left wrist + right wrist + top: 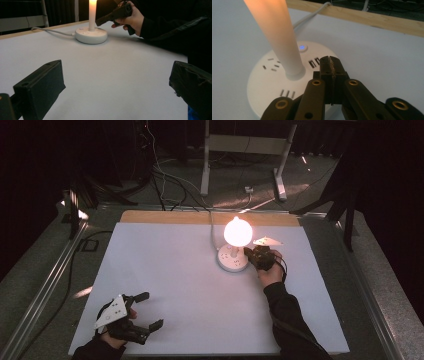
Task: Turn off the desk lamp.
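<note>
- The right hand-held gripper [251, 254] is seen with its jaws pressed fully together and nothing between them, the tips poised over the round white lamp base [274, 85], just beside the glowing stem [277, 35]
- It is held by the right hand [271, 272], the dark-sleeved forearm stretching forward from the near edge of the surface [165, 270]
- The left hand-held gripper [145, 311] is kept low at the near left corner, its jaws spread wide and empty, pointed across the surface toward the lamp
- The lit lamp bulb [237, 232] is placed right of centre toward the far edge, its white cable [53, 31] running off the back
- Bare white surface is left between the two grippers; the far wooden edge strip [165, 217] lies behind the lamp
</note>
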